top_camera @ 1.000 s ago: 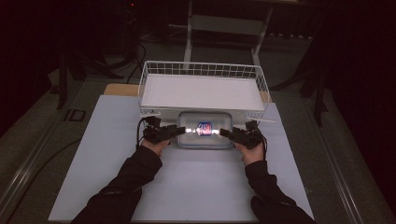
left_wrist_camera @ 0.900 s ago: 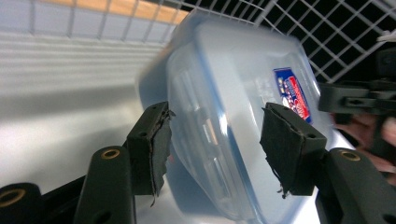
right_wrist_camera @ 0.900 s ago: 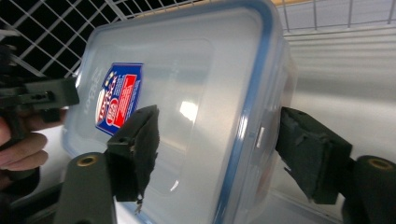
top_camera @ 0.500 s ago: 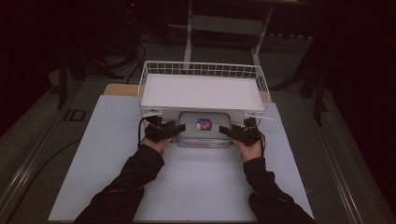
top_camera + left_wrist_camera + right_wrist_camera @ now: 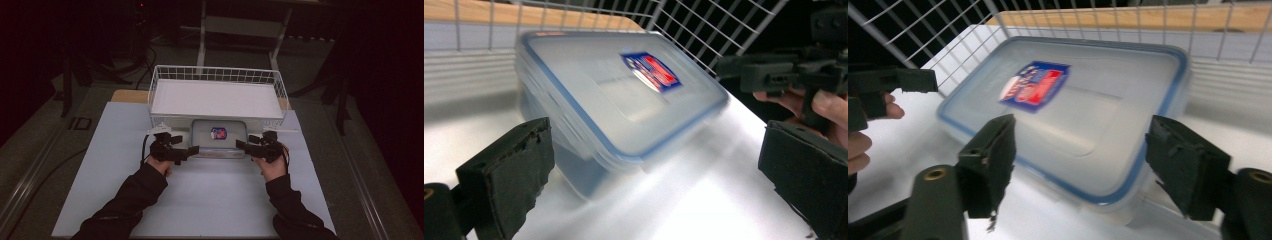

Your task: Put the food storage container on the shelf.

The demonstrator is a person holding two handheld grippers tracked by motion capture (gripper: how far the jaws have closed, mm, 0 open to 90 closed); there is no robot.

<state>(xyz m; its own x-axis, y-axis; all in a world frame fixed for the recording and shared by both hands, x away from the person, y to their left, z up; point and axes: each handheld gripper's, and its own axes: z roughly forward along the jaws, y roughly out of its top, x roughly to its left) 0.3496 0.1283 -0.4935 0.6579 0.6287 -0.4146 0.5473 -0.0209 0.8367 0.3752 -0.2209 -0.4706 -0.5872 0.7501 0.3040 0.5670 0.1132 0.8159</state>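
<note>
Item: lidded plastic box [image 5: 218, 138], translucent, blue seal line around the lid rim. Label: one red, white and blue sticker [image 5: 218, 133] at the lid's centre; its writing is too blurred to read.

Position: flat on the white tabletop [image 5: 210, 200], lid up, just in front of the white wire basket [image 5: 218, 75]. Long axis runs left to right, parallel to the basket's front wall.

Left gripper [image 5: 189, 150]: at the box's left end, jaws wide apart after just opening, nothing clamped.

Right gripper [image 5: 242, 145]: at the box's right end, jaws apart, a corner of the box before them, pads not pressing.

Clearance: broad bare tabletop toward the person; the basket blocks the far side.
</note>
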